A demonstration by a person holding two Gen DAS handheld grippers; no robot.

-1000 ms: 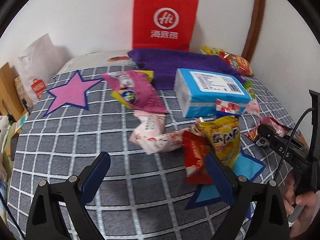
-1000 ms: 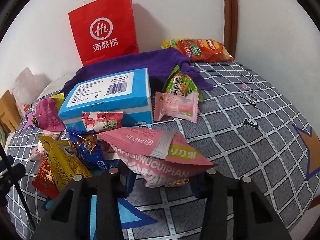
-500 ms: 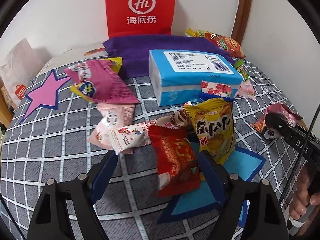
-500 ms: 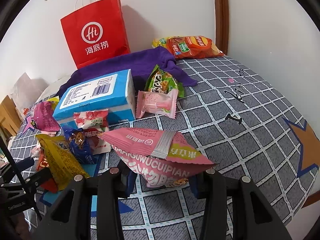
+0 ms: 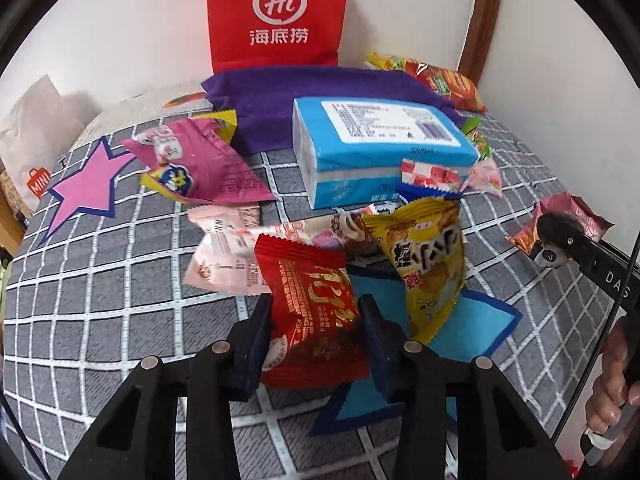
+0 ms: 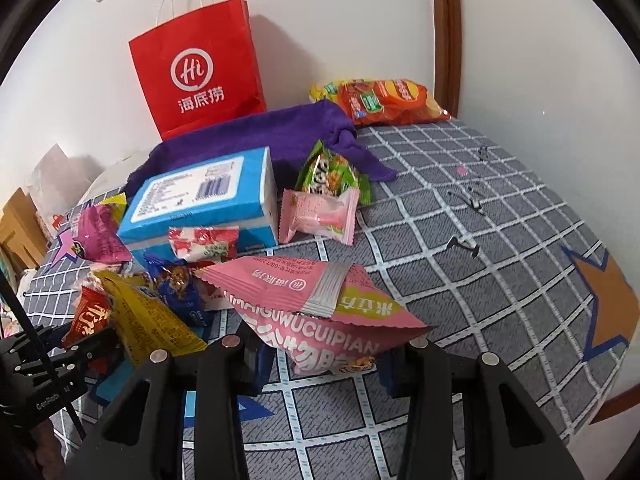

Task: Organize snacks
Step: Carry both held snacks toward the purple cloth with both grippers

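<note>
1. Left wrist view: the left tongs (image 5: pixel 316 332) are clamping the red snack packet (image 5: pixel 316 312) at its lower half, one blue finger (image 5: pixel 260 336) pressing each side, the jaws standing only a packet's width apart. The packet is lying partly on the checked bed cover (image 5: pixel 120 300), its top edge against the pale pink packets (image 5: pixel 228 256) and just beside the yellow snack packet (image 5: pixel 428 264). It is looking light, puffy and crinkly, probably slippery film around brittle contents, so a gentle hold across the body or on a crimped end seam seems wisest

2. Right wrist view: the right tongs (image 6: pixel 324 364) are gripping the pink snack bag (image 6: pixel 320 304) by its lower edge, the bag's bulk jutting forward above the cover. The jaws are standing fairly wide, pressed against the bag's sides. It is appearing soft, air-filled and light; a hard squeeze could crush what is inside. Behind it the blue tissue pack (image 6: pixel 200 196), the small pink packet (image 6: pixel 316 216) and the red paper bag (image 6: pixel 196 68) are sitting near the wall
</note>
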